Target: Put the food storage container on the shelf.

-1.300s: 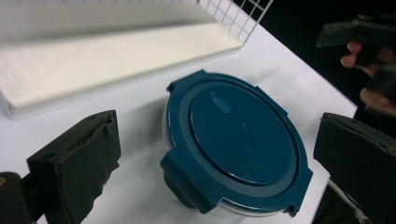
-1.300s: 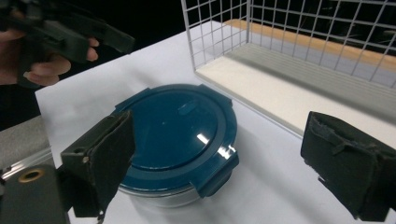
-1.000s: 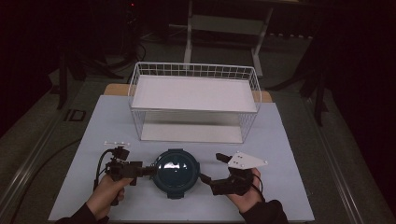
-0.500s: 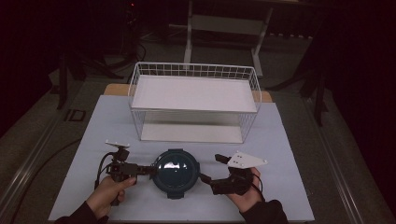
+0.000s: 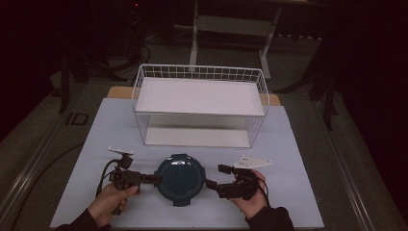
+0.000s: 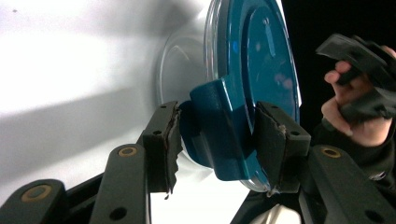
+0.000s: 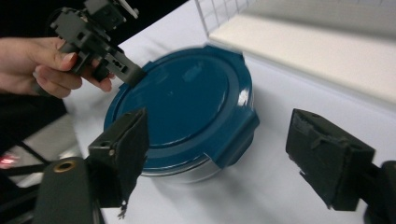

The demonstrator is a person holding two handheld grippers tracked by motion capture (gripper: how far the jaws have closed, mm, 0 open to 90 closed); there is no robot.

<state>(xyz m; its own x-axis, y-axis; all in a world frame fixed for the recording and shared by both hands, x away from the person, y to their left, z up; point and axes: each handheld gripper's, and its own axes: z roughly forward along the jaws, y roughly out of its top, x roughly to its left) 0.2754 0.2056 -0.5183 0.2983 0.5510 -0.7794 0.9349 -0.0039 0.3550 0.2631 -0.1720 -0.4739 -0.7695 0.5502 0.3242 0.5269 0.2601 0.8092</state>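
A round container with a dark blue clip-on lid [image 5: 180,177] sits on the table near the front edge. My left gripper [image 5: 155,179] reaches it from the left. Its jaws have just been closing, and the pads [image 6: 164,142] now press on the lid's blue side clasp [image 6: 219,135], so my left gripper [image 6: 219,140] is shut on it. My right gripper [image 5: 215,176] stands open at the container's right side. Its jaws have just been closing a little. Between its pads [image 7: 122,147], untouched, lies the lid's right clasp [image 7: 236,140]; my right gripper [image 7: 224,154] holds nothing.
A white wire basket [image 5: 202,68] with a white shelf board stands behind the container at mid table. The pale tabletop [image 5: 308,159] has free room to the left and right. Dark floor and stands surround the table.
My left gripper's jaws have closed onto the lid's left clasp. The right gripper's jaws have narrowed slightly. Both hands have stayed where they were.
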